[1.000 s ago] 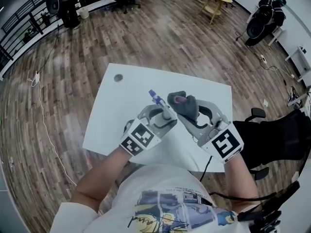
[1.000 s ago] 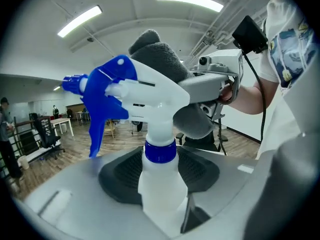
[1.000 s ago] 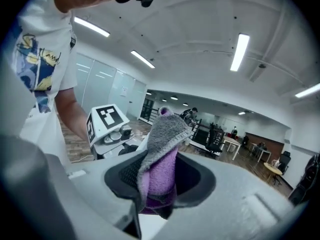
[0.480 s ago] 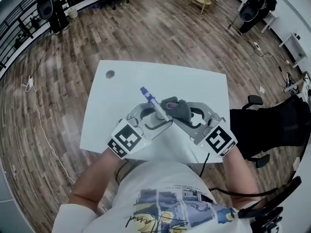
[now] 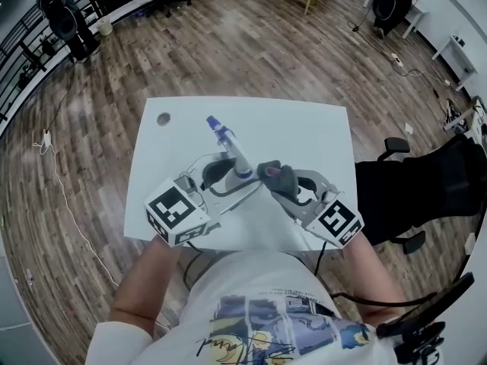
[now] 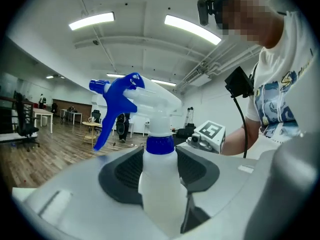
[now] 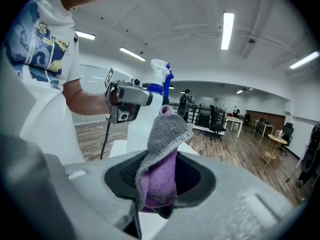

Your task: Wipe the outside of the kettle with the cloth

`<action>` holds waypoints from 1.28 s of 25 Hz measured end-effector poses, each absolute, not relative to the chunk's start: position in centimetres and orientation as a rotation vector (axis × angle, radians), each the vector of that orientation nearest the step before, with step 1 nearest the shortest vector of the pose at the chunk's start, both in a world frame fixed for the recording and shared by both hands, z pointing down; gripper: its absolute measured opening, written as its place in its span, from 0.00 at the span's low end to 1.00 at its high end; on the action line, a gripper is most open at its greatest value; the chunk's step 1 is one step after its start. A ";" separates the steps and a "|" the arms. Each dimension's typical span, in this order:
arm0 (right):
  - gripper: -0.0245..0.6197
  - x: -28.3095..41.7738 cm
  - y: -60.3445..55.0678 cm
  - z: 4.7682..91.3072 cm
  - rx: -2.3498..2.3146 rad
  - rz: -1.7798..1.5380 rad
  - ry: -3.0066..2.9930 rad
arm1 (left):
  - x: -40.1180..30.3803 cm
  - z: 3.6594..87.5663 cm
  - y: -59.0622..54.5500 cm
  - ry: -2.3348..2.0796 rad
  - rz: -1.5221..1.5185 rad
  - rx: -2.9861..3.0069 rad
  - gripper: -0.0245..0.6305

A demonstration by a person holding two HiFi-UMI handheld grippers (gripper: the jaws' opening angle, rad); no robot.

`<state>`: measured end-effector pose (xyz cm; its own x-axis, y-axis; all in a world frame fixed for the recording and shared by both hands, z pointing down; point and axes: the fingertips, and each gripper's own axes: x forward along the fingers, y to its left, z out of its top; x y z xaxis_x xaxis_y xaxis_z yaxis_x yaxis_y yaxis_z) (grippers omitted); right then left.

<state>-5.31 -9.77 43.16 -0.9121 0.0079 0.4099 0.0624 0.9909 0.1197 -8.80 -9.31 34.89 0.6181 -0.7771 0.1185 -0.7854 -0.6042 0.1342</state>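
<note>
My left gripper (image 5: 230,175) is shut on the neck of a white spray bottle (image 5: 228,149) with a blue trigger head, held over the white table (image 5: 304,128). In the left gripper view the bottle (image 6: 159,179) stands upright between the dark pads, nozzle to the left. My right gripper (image 5: 278,181) is shut on a folded grey and purple cloth (image 5: 281,175), close to the bottle's right side. In the right gripper view the cloth (image 7: 162,154) sticks up from the jaws, with the bottle (image 7: 161,81) and left gripper (image 7: 127,98) just behind it. No kettle shows in any view.
The table has a round cable hole (image 5: 163,119) near its far left corner. A black office chair (image 5: 411,192) stands by the table's right side. Wood floor surrounds the table, with a cable (image 5: 61,173) on the left.
The left gripper has risen and shifted left with the spray bottle. The right gripper has come down with the cloth, staying beside the bottle.
</note>
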 end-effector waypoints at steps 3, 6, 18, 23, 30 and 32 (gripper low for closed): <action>0.24 -4.2 -9.8 44.9 -0.026 -0.152 -2.695 | -8.7 33.8 -9.5 -1.308 0.023 2.652 0.35; 0.24 -3.2 -9.2 46.9 -0.046 -0.137 -2.655 | -8.6 32.4 -9.8 -1.324 -0.031 2.628 0.35; 0.24 -0.2 -8.9 48.9 0.007 -0.081 -2.626 | -8.0 29.7 -10.8 -1.397 -0.076 2.573 0.35; 0.24 0.2 -9.9 40.8 0.097 -0.190 -2.796 | -7.1 30.0 -11.4 -1.412 -0.031 2.545 0.35; 0.24 1.0 -8.7 36.8 0.095 -0.286 -2.878 | -5.0 30.4 -12.3 -1.442 -0.017 2.510 0.35; 0.24 1.6 -8.6 38.1 0.099 -0.292 -2.853 | -4.6 30.4 -12.5 -1.456 -0.037 2.498 0.35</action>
